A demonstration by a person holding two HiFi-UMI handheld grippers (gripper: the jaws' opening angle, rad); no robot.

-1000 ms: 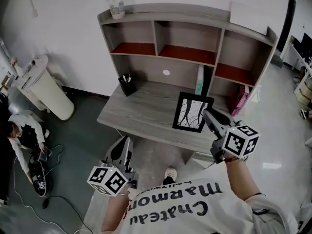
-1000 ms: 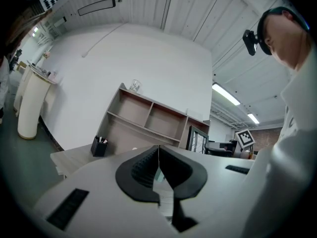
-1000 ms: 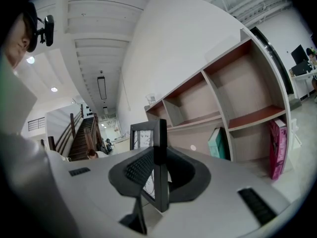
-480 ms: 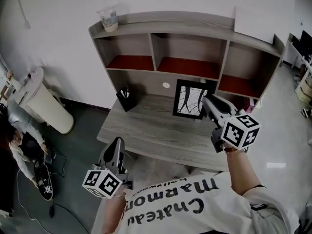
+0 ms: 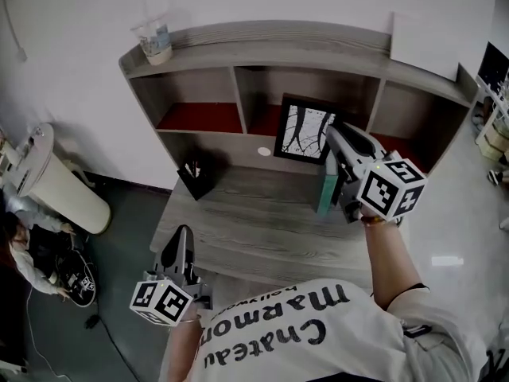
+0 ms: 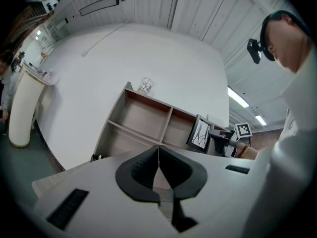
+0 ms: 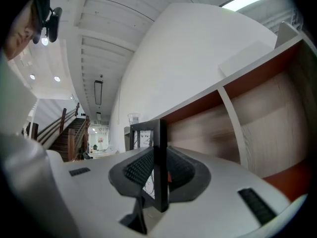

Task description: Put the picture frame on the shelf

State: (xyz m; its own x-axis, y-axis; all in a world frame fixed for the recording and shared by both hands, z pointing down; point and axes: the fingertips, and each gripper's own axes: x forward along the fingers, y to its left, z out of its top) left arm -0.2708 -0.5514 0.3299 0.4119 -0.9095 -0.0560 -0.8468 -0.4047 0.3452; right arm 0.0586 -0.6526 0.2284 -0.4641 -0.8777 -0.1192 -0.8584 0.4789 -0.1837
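At the mouth of the shelf's (image 5: 262, 37) middle bay, I hold the frame (image 5: 305, 129) in the air, above the back edge of the desk (image 5: 254, 225) and just short of the red shelf board. My right claw (image 5: 332, 134) is clenched on the frame's right edge; in the right gripper view the black moulding stands edge-on between the two pads. My left claw (image 5: 181, 235) hangs off the desk's front left corner, jaws pressed together on nothing.

By my reading the job is well past halfway: the frame is picked up, raised and brought level with the bay. What remains is to push it in over the board, stand it on its bottom edge and let go. I cannot tell whether it touches the shelf yet; it looks free of it.

The frame stands upright in portrait, long axis running up and down with a slight lean, its picture side turned out toward me and its back toward the bay. A cup (image 5: 153, 40) sits at the left corner of the shelf top.
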